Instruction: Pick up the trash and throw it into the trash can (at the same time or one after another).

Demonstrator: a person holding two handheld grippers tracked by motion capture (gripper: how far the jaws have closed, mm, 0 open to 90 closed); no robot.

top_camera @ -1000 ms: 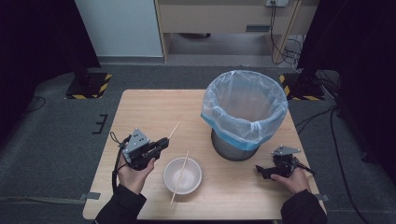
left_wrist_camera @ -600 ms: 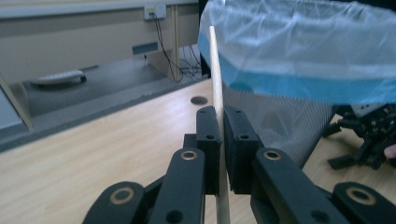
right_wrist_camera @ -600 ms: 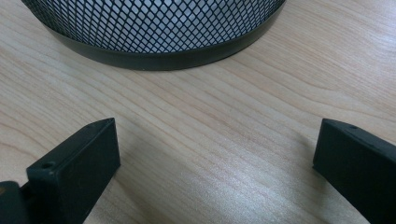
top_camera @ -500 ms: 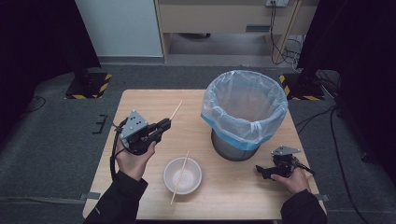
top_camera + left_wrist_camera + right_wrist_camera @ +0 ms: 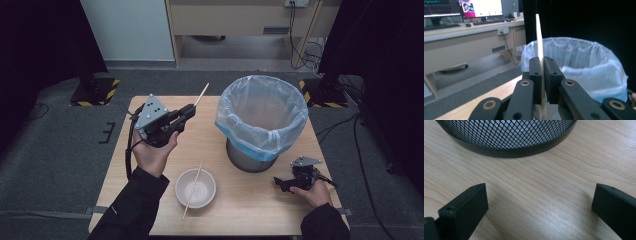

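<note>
still early, by the look of it. left gripper (image 5: 186,113) clenched on one chopstick (image 5: 202,95), raised above the table (image 5: 150,180) left of the bin (image 5: 261,122), stick pinched low on its length and pointing up and away toward the bin's rim. seen along the left gripper view as a thin pale stick (image 5: 539,40) squeezed between the two black pads, most of its length standing free beyond them.

risks, as a judgement only: such a thin, smooth stick held in a narrow pinch could pivot or slide out on the way across, landing on the table or the floor instead of the liner. could also snag the loose plastic liner (image 5: 260,107) at the rim if brought in too low, dragging the bag off the mesh basket. released too soon, likely to bounce off the rim.

right gripper (image 5: 287,184) resting on the table just in front of the bin's base, jaws released and wide apart with bare wood between them, gripping nothing; mesh wall of the bin (image 5: 506,135) close ahead.

containers: bin lined with a translucent bluish bag, nothing discernible inside from the high view. white bowl (image 5: 195,188) near the front edge, apparently empty, with a second chopstick (image 5: 193,189) lying across it, one end over the rim onto the table.
</note>
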